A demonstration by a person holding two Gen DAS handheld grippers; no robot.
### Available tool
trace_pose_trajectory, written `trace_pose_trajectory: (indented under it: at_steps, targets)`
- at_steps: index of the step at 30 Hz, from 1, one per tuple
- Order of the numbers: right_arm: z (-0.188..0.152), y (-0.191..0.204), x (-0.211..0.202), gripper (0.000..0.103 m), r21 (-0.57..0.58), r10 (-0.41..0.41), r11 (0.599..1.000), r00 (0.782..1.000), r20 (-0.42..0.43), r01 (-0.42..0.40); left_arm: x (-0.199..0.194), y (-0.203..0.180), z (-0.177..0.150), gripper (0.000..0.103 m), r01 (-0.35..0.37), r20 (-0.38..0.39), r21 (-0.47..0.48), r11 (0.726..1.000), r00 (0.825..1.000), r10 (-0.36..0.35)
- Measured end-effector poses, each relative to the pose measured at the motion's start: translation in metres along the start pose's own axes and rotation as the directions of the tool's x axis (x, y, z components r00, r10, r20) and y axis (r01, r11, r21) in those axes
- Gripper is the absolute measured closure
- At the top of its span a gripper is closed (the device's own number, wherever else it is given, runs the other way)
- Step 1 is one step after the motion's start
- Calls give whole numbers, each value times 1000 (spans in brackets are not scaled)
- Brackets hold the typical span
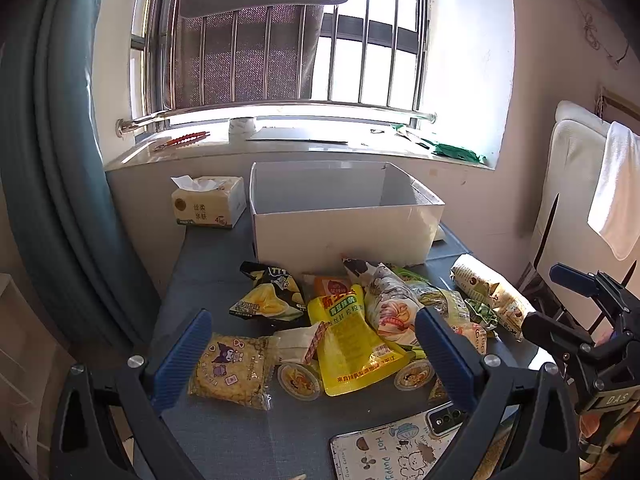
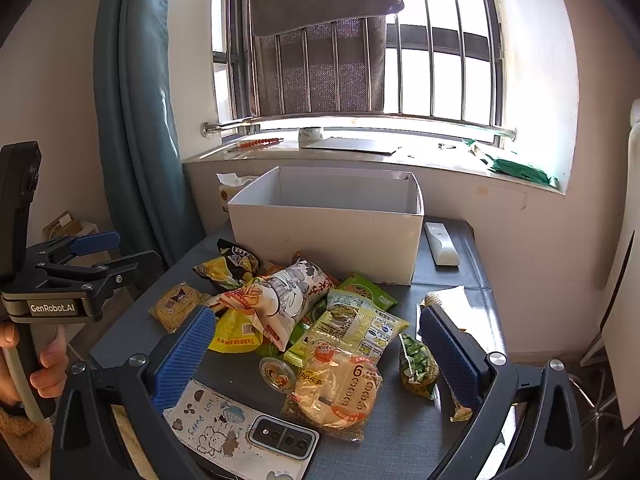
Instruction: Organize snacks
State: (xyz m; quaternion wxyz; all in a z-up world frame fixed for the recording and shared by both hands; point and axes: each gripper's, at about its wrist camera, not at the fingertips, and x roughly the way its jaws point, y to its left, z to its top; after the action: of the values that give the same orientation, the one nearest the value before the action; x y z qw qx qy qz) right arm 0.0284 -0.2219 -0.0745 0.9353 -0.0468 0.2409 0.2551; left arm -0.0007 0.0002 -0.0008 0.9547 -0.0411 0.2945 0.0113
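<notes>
The grey table carries everything, and the white box stands at its far edge under the window, open-topped and seemingly empty, though its floor is mostly hidden; it is probably the place the snacks are meant to go. The snack pile lies loose in the middle of the table just in front of the box, packets overlapping, so nothing looks sorted yet.

Both claws hover above the near edge with jaws spread wide and nothing between them: the left gripper faces the yellow pouch, the right gripper frames the chip bag, which reads "Lay's" with a large "6". This looks like a ready stance before a first pick.

Smaller things sit aside from the pile: a tissue pack left of the box, a white remote to its right, a phone lying on a cartoon pad lettered "HOT PUPPY". A cup with a printed lid sits beside the chips. The left tool's body is marked "GenRobot.AI".
</notes>
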Motion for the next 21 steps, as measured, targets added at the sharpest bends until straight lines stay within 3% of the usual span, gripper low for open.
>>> trace_pose_trajectory:
  at_steps: [21]
  targets:
    - [-1,-2,0,0,10,5,1000,1000,0,-5,0,-1,-1,0,-5,-2,5,1000,1000,5]
